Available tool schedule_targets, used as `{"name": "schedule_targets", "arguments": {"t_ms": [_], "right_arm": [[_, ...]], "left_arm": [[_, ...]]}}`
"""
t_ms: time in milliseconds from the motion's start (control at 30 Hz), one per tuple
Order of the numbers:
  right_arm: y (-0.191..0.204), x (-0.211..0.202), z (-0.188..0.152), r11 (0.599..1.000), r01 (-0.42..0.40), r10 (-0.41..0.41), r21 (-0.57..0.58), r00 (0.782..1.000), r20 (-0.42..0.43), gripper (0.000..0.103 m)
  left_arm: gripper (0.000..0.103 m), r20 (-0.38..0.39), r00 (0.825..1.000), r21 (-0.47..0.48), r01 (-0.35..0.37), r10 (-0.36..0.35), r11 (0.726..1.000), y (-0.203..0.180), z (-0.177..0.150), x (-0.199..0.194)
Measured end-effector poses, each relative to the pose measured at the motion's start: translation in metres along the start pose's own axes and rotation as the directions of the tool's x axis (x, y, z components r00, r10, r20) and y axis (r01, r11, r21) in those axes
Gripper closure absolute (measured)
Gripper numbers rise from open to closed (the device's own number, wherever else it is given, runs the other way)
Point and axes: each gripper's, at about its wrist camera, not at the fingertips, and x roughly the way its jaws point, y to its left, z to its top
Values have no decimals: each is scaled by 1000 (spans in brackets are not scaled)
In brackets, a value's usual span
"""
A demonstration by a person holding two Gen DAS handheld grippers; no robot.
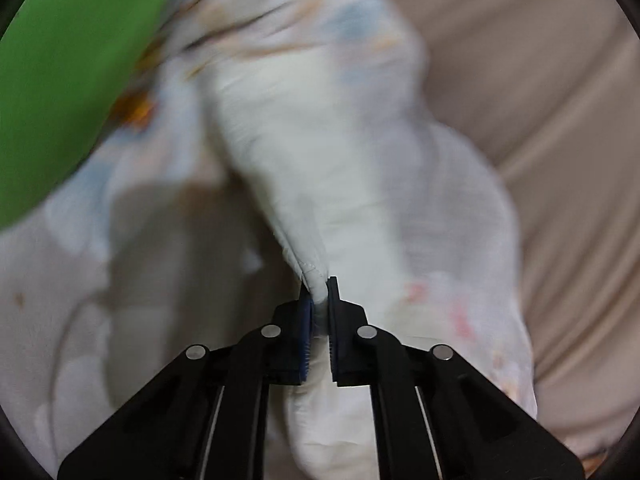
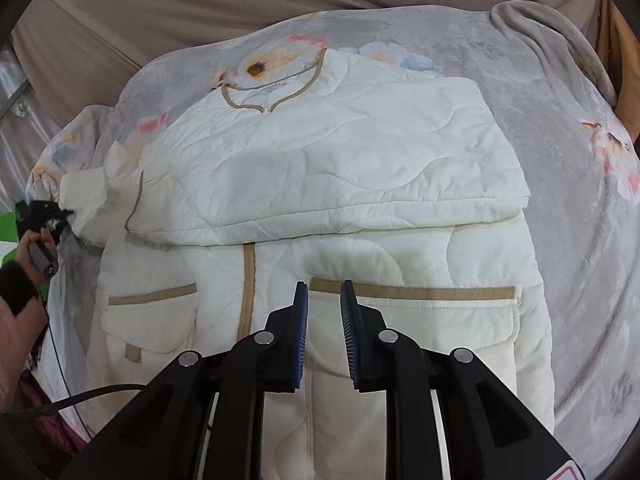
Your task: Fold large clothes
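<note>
A cream quilted jacket (image 2: 320,184) with tan trim lies front up on a flowered grey blanket (image 2: 568,184). One sleeve is folded across its chest. My right gripper (image 2: 323,292) is open and empty, hovering over the jacket's lower front near a pocket. My left gripper (image 1: 319,286) is shut on the cuff of the other sleeve (image 1: 304,168), which stretches away from it. In the right wrist view the left gripper (image 2: 60,213) is at the far left, holding that sleeve (image 2: 86,200) out past the jacket's side.
The blanket covers a bed, with beige sheet (image 2: 160,4) behind it. A green surface (image 1: 60,80) lies at the left. A black cable (image 2: 80,396) runs by the bed's near left edge. Wooden furniture (image 2: 624,60) stands at the far right.
</note>
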Motion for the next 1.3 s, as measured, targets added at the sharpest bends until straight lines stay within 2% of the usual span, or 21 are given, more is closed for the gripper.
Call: {"name": "schedule_targets", "arguments": {"t_ms": [100,133,200,300,367,400,467,500,533,567,600,667,700,733,767,833,900,933,1033,1100,1300], "right_arm": [[3,-5,1,1000,-11,11,-14,1000,16,84],[3,-6,2,1000,-14,14,-14,1000,20,84],[1,-8,3,999,-42,41,9,999,28,84],[-5,-10,4,997,-65,64,35,997,39,84],[-11,-14,1,997,-62,60,40,997,47,84],[-16,-16,-1,997,-59,57,44,997,52,84],[-28,-22,-7,998,-38,34,54,997,63,81],[-36,-25,-11,998,-22,17,62,998,69,79],[-44,-28,-16,998,-3,-2,69,997,73,76],[-52,-31,-19,997,13,-19,72,997,76,75],[-61,-35,-23,997,39,-45,73,996,81,75],[-73,-41,-28,995,72,-78,66,992,94,67],[-78,-44,-28,995,84,-89,56,990,108,66],[-80,-45,-26,995,88,-93,47,989,119,63],[-81,-46,-21,996,85,-90,39,987,132,62],[-75,-45,-5,998,61,-63,16,985,160,59],[-60,-41,13,999,29,-23,-27,981,190,55],[-46,-35,25,998,7,6,-62,980,200,51],[-4,-15,52,987,-38,71,-153,975,211,44],[25,6,69,977,-51,93,-208,976,197,43],[97,73,84,936,-36,78,-350,991,106,45]], "left_arm": [[99,26,993,211,110,-118,971,-78,-12,-39],[99,11,986,299,158,-169,941,-113,-24,-54],[99,-43,965,431,251,-258,867,-170,-55,-78],[99,-192,916,593,393,-351,703,-252,-130,-107],[98,-328,881,658,472,-340,586,-292,-205,-110],[97,-395,867,679,498,-303,540,-303,-246,-105],[90,-500,843,683,525,-200,508,-304,-315,-89],[79,-540,832,685,523,-130,507,-300,-348,-74],[76,-556,831,700,486,-29,523,-288,-383,-58],[76,-546,838,716,451,25,532,-278,-398,-47],[77,-533,843,719,410,68,562,-263,-409,-42],[77,-571,819,650,415,49,637,-239,-407,-49],[75,-577,816,618,407,37,673,-230,-398,-52],[71,-560,828,602,387,25,698,-220,-386,-58],[70,-529,849,606,365,16,707,-214,-373,-65],[67,-432,902,625,280,24,729,-205,-335,-73],[62,-365,930,608,208,37,766,-191,-305,-75],[61,-329,943,586,163,50,794,-180,-285,-73],[61,-279,956,532,74,92,843,-152,-244,-63],[61,-253,959,522,24,129,852,-143,-235,-48],[60,-227,942,554,-83,246,828,-119,-237,-13]]}}
